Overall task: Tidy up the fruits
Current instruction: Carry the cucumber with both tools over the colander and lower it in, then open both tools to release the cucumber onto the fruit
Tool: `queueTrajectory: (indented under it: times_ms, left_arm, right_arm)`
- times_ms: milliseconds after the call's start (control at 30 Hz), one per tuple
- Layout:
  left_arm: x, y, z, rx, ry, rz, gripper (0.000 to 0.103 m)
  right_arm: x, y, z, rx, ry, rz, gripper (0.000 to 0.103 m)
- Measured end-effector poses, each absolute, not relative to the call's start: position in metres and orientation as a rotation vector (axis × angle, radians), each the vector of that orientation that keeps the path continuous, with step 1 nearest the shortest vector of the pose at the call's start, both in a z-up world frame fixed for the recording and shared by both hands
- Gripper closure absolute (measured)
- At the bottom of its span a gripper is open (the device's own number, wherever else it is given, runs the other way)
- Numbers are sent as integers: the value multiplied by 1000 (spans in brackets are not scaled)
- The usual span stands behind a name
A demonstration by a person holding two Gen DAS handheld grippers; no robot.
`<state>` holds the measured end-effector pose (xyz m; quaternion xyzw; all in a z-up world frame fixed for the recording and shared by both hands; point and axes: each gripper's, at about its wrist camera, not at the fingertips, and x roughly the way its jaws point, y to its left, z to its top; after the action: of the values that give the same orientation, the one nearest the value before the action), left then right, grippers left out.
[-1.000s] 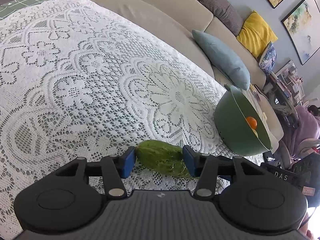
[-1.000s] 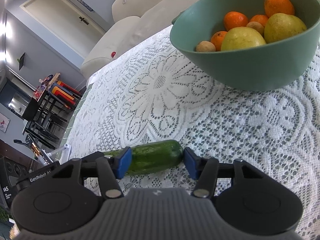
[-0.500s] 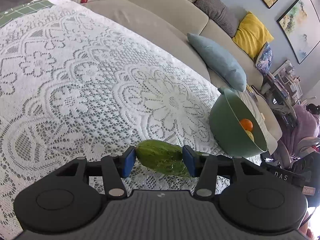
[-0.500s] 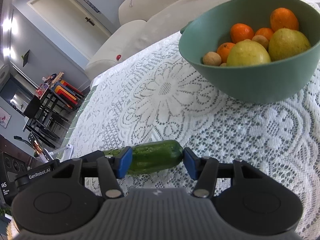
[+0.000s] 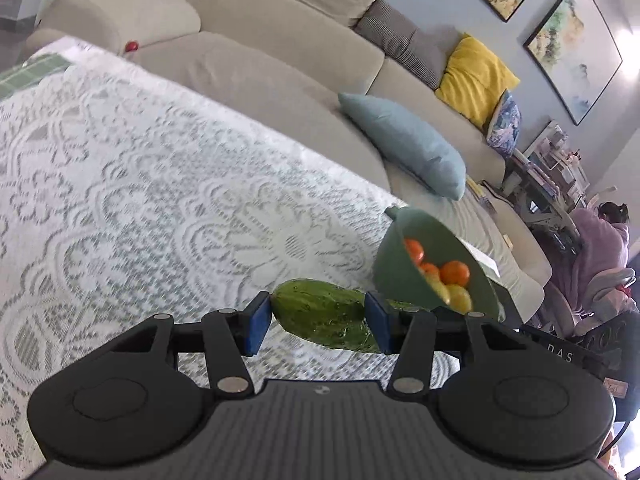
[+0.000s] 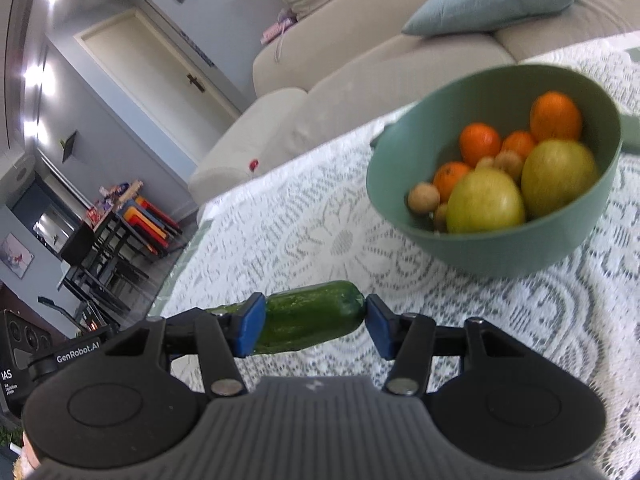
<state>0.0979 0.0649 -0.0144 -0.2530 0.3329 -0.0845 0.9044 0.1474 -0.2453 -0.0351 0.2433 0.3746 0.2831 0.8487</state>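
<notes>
Carrying step: cucumber [image 5: 326,314] clamped at opposite ends by left gripper [image 5: 316,326] and right gripper [image 6: 312,326], part-open, above lace cloth [image 5: 160,208]. Next: toward bowl [image 6: 500,256] at two o'clock, releasing together.

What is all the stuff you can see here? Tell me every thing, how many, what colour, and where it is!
cucumber: one, dark green, between both grippers' pads, above the tablecloth
bowl: one, sage green, on the tablecloth past the cucumber
oranges: at least four, orange, in the bowl
large round fruits: two, yellow-green, at the bowl's front
small round fruits: a few, tan, in the bowl
tablecloth: one, white lace, covering the table
sofa: one, beige, behind the table
cushions: several, light blue, yellow, grey striped, patterned blue, on the sofa
paintings: two, on the wall
left gripper: black, blue pads, shut on the cucumber
right gripper: black, blue pads, shut on the cucumber's other end
</notes>
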Motion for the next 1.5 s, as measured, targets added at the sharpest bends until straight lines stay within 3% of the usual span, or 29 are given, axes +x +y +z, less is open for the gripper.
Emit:
queueTrajectory:
  times_ms: [633, 1033, 1500]
  left_arm:
    - [174, 0, 24, -464, 643, -301, 45]
    - [234, -47, -7, -455, 739, -367, 45]
    - [252, -59, -22, -404, 804, -389, 44]
  right_arm:
    - [185, -313, 8, 546, 623, 476, 51]
    - [232, -351, -12, 574, 660, 320, 51]
    - [251, -355, -28, 502, 682, 239, 49]
